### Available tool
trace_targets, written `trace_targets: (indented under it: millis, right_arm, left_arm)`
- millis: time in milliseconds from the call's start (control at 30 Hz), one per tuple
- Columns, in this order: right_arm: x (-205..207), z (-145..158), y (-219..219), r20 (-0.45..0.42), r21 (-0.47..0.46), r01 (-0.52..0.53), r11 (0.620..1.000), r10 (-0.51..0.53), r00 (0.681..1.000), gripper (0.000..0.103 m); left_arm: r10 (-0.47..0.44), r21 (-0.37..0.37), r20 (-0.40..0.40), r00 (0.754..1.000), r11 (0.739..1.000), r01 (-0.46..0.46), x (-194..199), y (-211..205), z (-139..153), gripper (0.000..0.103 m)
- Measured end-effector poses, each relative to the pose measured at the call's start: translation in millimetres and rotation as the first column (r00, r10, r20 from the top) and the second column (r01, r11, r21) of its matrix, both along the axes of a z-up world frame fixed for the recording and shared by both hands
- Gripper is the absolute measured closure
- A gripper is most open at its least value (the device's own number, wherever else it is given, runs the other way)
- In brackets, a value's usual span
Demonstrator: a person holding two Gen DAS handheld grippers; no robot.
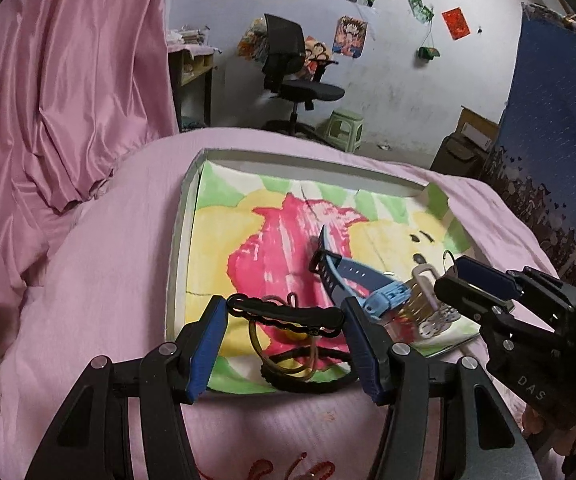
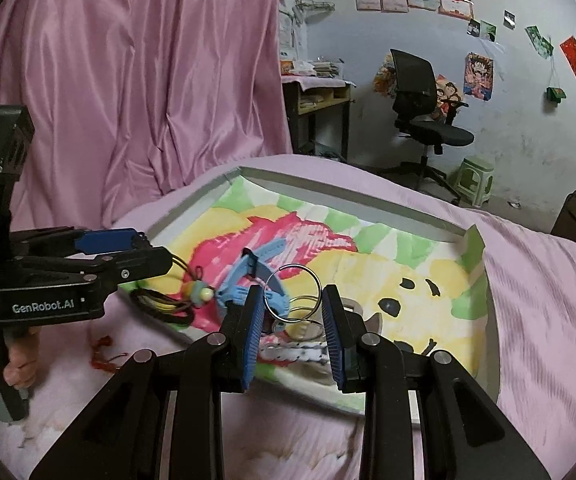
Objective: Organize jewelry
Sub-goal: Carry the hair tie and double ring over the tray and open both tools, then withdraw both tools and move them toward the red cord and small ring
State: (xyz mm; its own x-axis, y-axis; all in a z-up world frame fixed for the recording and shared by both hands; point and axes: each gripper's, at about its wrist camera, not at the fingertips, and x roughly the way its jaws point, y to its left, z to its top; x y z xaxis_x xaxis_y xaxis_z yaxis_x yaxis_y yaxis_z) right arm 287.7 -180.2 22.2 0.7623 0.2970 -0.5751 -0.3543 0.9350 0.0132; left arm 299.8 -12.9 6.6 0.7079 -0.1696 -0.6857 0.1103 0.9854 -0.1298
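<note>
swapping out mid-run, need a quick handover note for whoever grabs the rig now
Left tool: closed across a black clip, with brown cords trailing below it at the tray's near edge.
Right tool: looks closed on silver rings, over the tray's near side.
Blue watch: lying in the tray between the two tools.
Done: nothing visibly sorted; pieces are bunched at the near edge.
Left: set down both held pieces apart, then place the watch.

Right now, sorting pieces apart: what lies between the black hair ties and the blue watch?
A beaded cord charm, clearest in the right wrist view.
</note>
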Motion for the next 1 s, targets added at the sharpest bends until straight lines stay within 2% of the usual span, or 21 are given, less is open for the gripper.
trace_targets:
  millis: [333,567,733,800,867,1000]
  right_arm:
    - [10,-13,1,-0.037,-0.021,0.013,1.000,-0.013,0.999,0.077]
    - [9,-17,-2,-0.047,-0.031,0.018,0.999,-0.019,0.999,0.076]
    - [7,-17,-3,-0.052,-0.036,0.017,0.999,-0.019,0.998,0.076]
    - [8,-16,-4,-0.050,-0.033,0.018,0.999,-0.020,0.999,0.074]
    - [7,-16,-5,-0.044,-0.026,0.019,0.999,-0.020,0.999,0.068]
    - [0,-11,-13,-0.017,-0.001,0.034,0.999,-0.034,0.999,0.066]
  left_arm:
    - [0.010,-0.018,-0.051,0.999,1.000,-0.011,6,5,-10,0.047]
    - [0.006,-0.025,-0.054,0.999,1.000,-0.007,5,5,-11,0.046]
    - [-0.001,-0.037,-0.038,0.999,0.999,-0.001,0,6,-10,0.036]
    - [0.007,-0.042,-0.026,1.000,0.999,-0.008,-3,8,-8,0.036]
    - [0.020,-0.053,-0.013,1.000,0.998,-0.021,-7,12,-6,0.035]
    - [0.046,-0.084,0.037,0.998,0.996,-0.043,-18,21,1,0.027]
